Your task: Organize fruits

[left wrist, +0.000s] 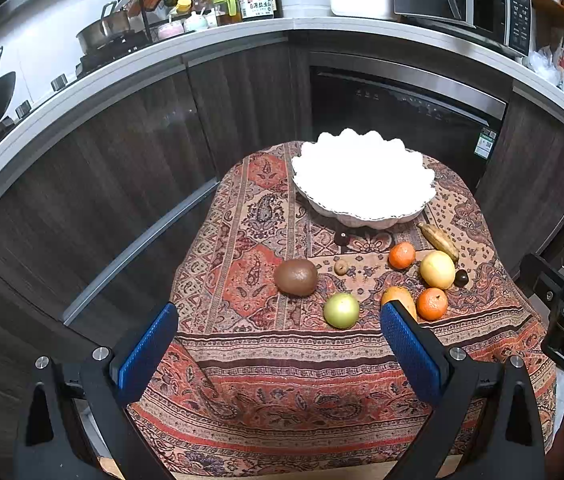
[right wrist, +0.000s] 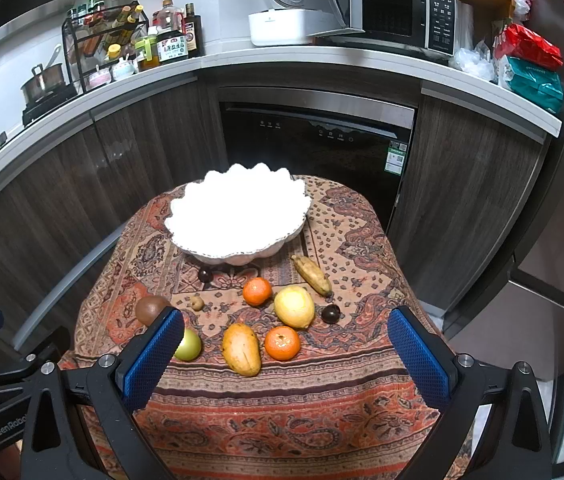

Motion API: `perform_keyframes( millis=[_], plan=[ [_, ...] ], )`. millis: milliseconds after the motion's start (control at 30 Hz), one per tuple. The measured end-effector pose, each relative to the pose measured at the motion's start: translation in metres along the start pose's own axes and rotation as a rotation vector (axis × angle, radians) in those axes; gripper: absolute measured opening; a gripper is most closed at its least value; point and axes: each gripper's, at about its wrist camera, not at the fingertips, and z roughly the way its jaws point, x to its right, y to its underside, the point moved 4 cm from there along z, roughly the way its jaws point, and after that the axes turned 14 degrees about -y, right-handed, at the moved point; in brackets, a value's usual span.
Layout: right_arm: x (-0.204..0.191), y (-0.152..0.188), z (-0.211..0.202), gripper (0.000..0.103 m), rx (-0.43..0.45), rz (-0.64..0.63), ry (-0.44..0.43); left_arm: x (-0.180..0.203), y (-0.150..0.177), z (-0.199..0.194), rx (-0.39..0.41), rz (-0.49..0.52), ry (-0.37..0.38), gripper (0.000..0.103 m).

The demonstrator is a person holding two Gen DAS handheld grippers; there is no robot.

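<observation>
A white scalloped bowl point(left wrist: 364, 180) point(right wrist: 237, 212) stands at the far side of a small patterned table point(left wrist: 265, 352). In front of it lie a brown kiwi point(left wrist: 296, 277) point(right wrist: 150, 309), a green apple point(left wrist: 341, 310) point(right wrist: 189, 345), a mango point(right wrist: 241, 349) point(left wrist: 400, 296), two oranges point(right wrist: 282, 343) point(right wrist: 257, 291), a lemon point(right wrist: 294, 306) point(left wrist: 437, 269), a small banana point(right wrist: 312, 275) point(left wrist: 439, 241), two dark round fruits point(right wrist: 330, 313) point(right wrist: 204, 275) and a small tan fruit point(right wrist: 197, 302). My left gripper point(left wrist: 277, 344) and right gripper point(right wrist: 286, 352) both hover open over the near edge, holding nothing.
Dark cabinets and a built-in dishwasher point(right wrist: 318, 148) stand right behind the table. The counter above carries a bottle rack point(right wrist: 105, 40), a rice cooker point(right wrist: 286, 24), a microwave point(right wrist: 398, 12) and bags point(right wrist: 530, 64). Pans sit on the stove point(left wrist: 101, 32) at left.
</observation>
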Motion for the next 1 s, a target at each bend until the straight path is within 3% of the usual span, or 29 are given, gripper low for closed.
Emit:
perform_keyframes(
  millis=[1000],
  plan=[
    [0.011,0.009,0.024,0.103,-0.045,0.022,0.015,0.015,0.005,0.025,-0.038,0.051,0.025,0.102]
  ],
)
